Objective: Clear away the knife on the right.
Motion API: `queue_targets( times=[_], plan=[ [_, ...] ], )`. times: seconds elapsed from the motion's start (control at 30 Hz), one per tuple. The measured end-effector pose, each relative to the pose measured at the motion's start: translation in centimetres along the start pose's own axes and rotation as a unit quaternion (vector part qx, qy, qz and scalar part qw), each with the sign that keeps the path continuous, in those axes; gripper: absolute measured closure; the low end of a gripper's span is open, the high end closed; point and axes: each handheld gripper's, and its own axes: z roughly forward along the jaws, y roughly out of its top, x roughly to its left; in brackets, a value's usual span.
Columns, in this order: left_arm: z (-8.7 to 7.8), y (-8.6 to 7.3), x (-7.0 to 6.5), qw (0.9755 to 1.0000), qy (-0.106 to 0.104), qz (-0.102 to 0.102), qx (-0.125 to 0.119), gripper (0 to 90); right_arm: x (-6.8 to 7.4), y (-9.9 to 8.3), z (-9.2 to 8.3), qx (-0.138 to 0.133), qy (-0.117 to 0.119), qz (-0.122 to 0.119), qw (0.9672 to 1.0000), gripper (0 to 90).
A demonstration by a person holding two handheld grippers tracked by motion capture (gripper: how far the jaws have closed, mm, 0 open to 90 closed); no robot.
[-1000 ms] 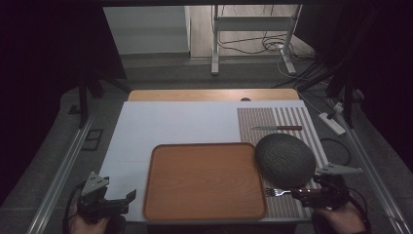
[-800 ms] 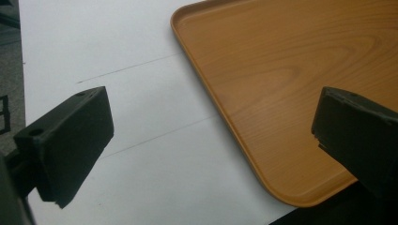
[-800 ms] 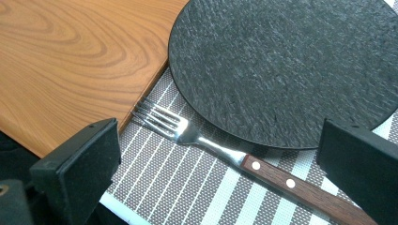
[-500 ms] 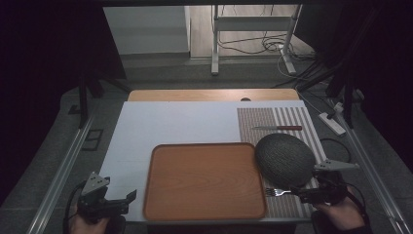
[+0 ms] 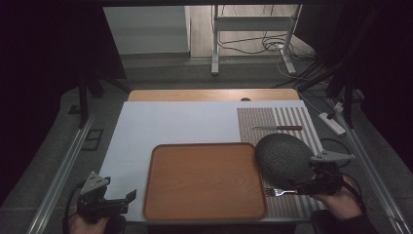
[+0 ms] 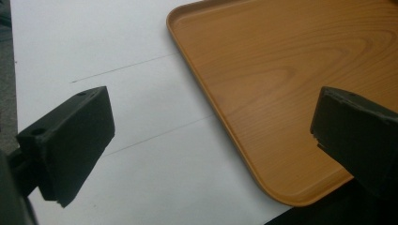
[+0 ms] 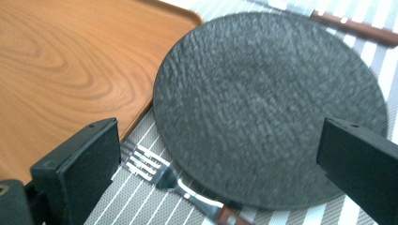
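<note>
Right tool, jaws spread, poised over silver fork with wooden handle beside dark round textured plate: approach step; next, lower & pinch the handle.

Tray: wood grain, smooth satin sheen. Plate: dark, matt, rough stone-like texture. Fork: shiny metal, reddish wood-look handle. Knife: metal blade, same handle. Placemat: woven striped cloth. Desk: matt white sheet, smooth.
</note>
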Motion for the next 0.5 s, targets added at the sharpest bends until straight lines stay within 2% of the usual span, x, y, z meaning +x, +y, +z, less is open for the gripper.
queue_targets(
  times=[0.27, 0.5],
  plan=[
    [0.1, 0.1, -0.1, 1.0000, 0.000, 0.002, 0.003, 1.0, -0.9, 1.5, 1.3, 0.003, 0.008, 0.000, 1.0000, 0.6],
    [0.1, 0.1, 0.0, 1.0000, -0.002, 0.003, 0.003, 1.0, -1.5, 2.3, 2.1, 0.007, 0.019, -0.012, 0.9997, 0.5]
  ],
)
